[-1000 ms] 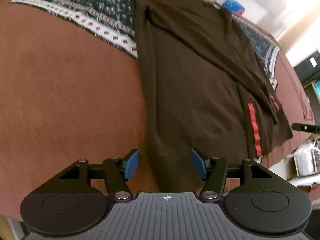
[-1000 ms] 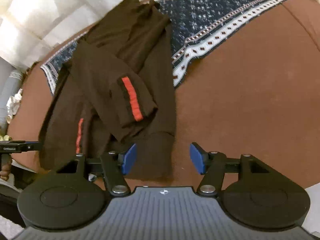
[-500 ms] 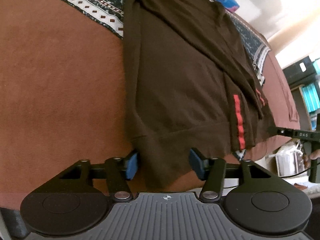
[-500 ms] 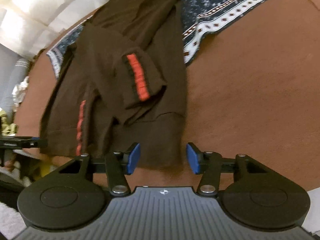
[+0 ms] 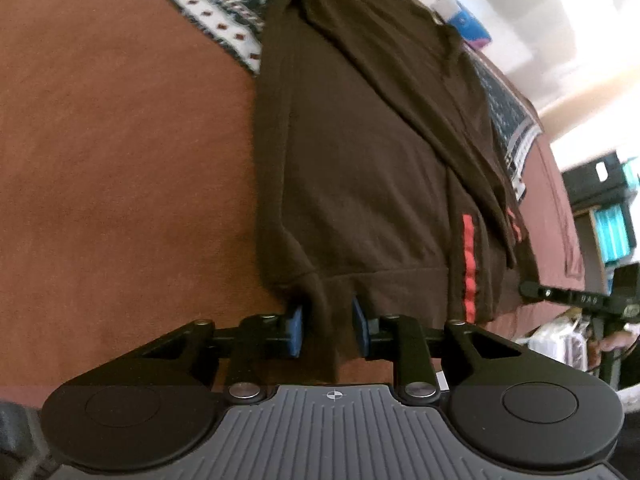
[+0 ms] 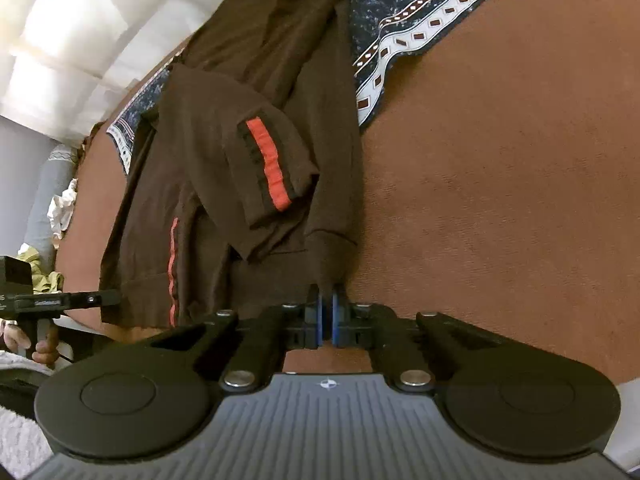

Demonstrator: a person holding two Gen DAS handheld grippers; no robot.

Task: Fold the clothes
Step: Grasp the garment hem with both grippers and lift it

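Note:
A dark brown shirt [image 5: 360, 160] with red sleeve stripes [image 5: 469, 264] lies lengthwise on the brown bed cover [image 5: 120, 160], its sleeves folded in. In the left wrist view my left gripper [image 5: 327, 328] is at the near left corner of the hem, blue pads closed in on bunched cloth. In the right wrist view the shirt [image 6: 240, 160] shows one folded sleeve with a red stripe [image 6: 266, 164] on top. My right gripper [image 6: 328, 320] is shut on the hem's right corner, pads nearly touching.
A dark blue patterned cloth [image 5: 224, 12] with a white border [image 6: 400, 40] lies under the shirt's far half. A blue packet [image 5: 466, 26] sits beyond it. Clutter and shelves stand past the bed's edge [image 5: 612, 232]. A hand [image 6: 44, 350] holds the other gripper's handle.
Both grippers moved down to the hem and closed: the right shut fully on the right corner, the left narrowed onto gathered cloth at the left corner.

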